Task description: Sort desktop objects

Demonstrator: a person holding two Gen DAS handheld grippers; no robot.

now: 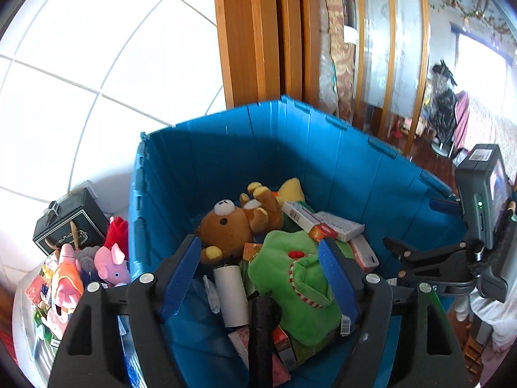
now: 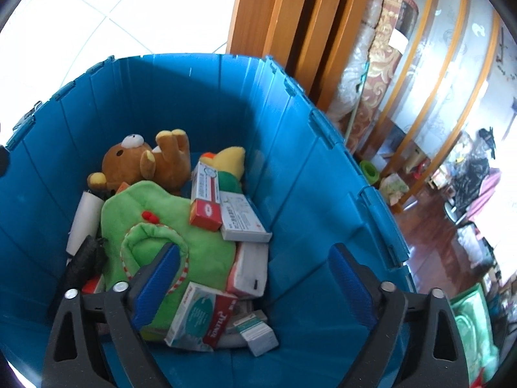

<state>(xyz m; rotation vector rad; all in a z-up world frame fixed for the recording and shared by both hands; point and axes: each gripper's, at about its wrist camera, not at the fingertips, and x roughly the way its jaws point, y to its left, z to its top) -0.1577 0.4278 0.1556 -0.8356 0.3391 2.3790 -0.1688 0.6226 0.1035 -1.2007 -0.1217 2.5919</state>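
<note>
- Both tongs hang over the blue crate [image 1: 323,148], tilted down into it, and both stand released with nothing between the pads.
- The left tongs [image 1: 258,278] frame the green plush [image 1: 290,278]; the right pad sits in front of the plush, but I see no squeeze on it.
- The right tongs [image 2: 255,278] gape widest of all, bare crate floor and a few boxes showing between the fingers.
- Sorted load so far: brown bear [image 2: 142,165] at twelve o'clock of the green plush, white tube [image 2: 82,220] at nine, and medicine boxes [image 2: 226,207] stacked at two, long sides running toward the far wall.
- Outside the crate, at nine o'clock in the left view, waits the unsorted pile: a pink pig [image 1: 111,262], an orange toy [image 1: 66,287] and a dark box [image 1: 69,220] behind them.
- That's the hinge of the next move, by my reckoning: the pile lies to the left, so the left hand is nearer, and must swing out over the crate wall to reach it.
- The pig lies slumped, head toward the crate.
</note>
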